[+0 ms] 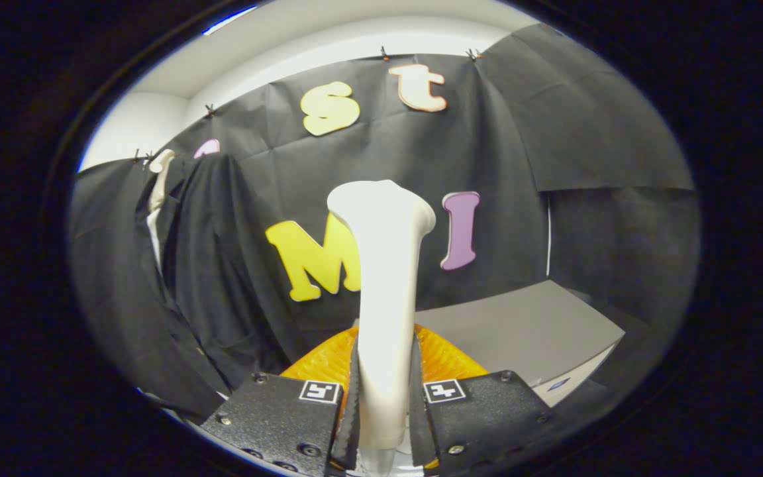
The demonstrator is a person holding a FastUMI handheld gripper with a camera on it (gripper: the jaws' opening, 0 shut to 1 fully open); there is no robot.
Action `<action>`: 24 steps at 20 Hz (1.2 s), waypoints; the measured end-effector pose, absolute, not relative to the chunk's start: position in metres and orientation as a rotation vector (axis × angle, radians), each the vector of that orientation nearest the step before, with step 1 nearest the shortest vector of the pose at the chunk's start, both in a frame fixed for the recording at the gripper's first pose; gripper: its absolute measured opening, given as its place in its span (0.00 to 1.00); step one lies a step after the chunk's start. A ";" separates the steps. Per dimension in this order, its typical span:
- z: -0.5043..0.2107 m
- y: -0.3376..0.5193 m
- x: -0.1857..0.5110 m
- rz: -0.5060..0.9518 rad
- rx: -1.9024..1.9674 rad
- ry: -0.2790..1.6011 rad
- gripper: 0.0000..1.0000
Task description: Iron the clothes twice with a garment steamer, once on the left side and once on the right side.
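Tall white plastic garment steamer (385, 291), smooth, matte, narrow along the handle and flaring to a wider rounded head at the top. Standing upright between the fingers, head rising well beyond them. Steam face not visible from here.

Dark black garment (212, 265) hanging beyond the fingers, off to the left, against the booth's black cloth wall (593, 132); pale lining or hanger strip (156, 192) showing at its collar. Garment well apart from steamer head.

Orange ribbed translucent dome-shaped piece (448, 361) just ahead of the fingers, behind the steamer's lower shaft, partly hidden by it. Grey flat tabletop (527, 331) beyond the fingers to the right, pale front edge showing. White ceiling band (328, 40) above the cloth, cloth pinned up with small clips (209, 109).

Gripper (385, 414): fingers close together, both inner pads pressed against the steamer's handle, one each side, clamped firmly. Handle fills the gap entirely. Square marker tags (320, 391) on top of each finger block. Bottom end of the handle running below the fingertips, blurred there.
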State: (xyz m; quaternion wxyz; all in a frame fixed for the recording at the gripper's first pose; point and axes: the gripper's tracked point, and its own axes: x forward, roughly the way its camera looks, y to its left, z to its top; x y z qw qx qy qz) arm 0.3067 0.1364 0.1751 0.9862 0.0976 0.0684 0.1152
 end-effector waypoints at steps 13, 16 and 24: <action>0.271 0.338 0.234 0.365 0.091 -0.028 0.33; 0.274 0.375 0.238 0.376 0.070 -0.021 0.33; 0.254 0.426 0.241 0.394 -0.010 0.001 0.33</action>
